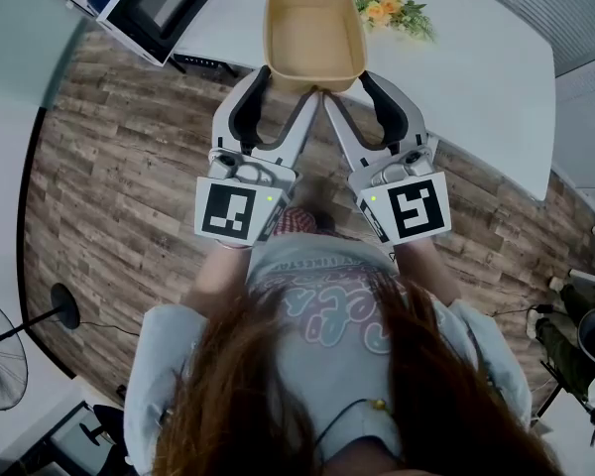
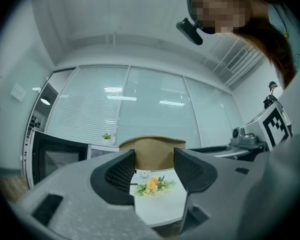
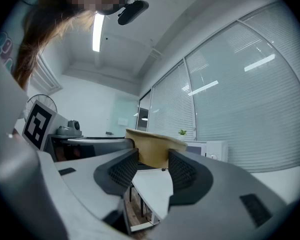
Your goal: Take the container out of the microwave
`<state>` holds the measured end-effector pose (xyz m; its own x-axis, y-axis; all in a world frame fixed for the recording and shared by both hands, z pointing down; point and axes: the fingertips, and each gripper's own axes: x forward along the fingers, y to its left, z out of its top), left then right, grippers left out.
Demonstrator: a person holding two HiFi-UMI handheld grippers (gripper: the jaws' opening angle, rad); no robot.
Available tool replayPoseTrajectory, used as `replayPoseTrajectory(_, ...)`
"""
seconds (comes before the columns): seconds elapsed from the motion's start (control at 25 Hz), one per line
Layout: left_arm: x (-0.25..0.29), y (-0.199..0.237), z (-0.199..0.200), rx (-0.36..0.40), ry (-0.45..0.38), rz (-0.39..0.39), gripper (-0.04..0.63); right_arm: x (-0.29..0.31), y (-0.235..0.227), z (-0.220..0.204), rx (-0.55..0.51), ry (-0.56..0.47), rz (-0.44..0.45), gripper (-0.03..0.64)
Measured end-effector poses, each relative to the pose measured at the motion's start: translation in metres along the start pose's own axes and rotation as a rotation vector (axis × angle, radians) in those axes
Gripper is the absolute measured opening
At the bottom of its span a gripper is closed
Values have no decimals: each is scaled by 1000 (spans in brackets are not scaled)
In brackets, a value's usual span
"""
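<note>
While the head view looks steeply down past the person's hair, both forearms reach straight forward from the body. The left gripper (image 1: 286,85) and right gripper (image 1: 345,87) lie side by side, marker cubes facing up, and converge in a V on the near end of the container (image 1: 313,28). This tan, empty, rectangular container hangs in the air over the near edge of the white table (image 1: 476,58), each gripper's jaws clamped on a near corner. The microwave (image 1: 164,3) sits well apart at the upper left, and a small bunch of flowers (image 1: 392,11) lies just right of the container.

In the left gripper view the jaws stand fairly wide, with the container's (image 2: 152,146) wall filling the gap at their tips. The flowers (image 2: 152,185) and table show below it, and the dark microwave front (image 2: 55,156) is off to the left.

In the right gripper view the jaws are set a little narrower — the container (image 3: 150,146) is seated between their tips, slightly tilted, above the table's edge (image 3: 152,189) and clear of it.
</note>
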<state>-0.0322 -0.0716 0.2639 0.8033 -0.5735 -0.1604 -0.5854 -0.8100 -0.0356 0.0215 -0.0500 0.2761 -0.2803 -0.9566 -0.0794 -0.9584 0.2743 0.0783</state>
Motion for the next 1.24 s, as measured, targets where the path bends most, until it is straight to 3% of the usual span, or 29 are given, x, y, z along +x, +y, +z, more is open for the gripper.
replayPoseTrajectory(1.24, -17, 11, 4, 6, -1, 24, 242, 6, 19, 3, -28, -3, 28, 178)
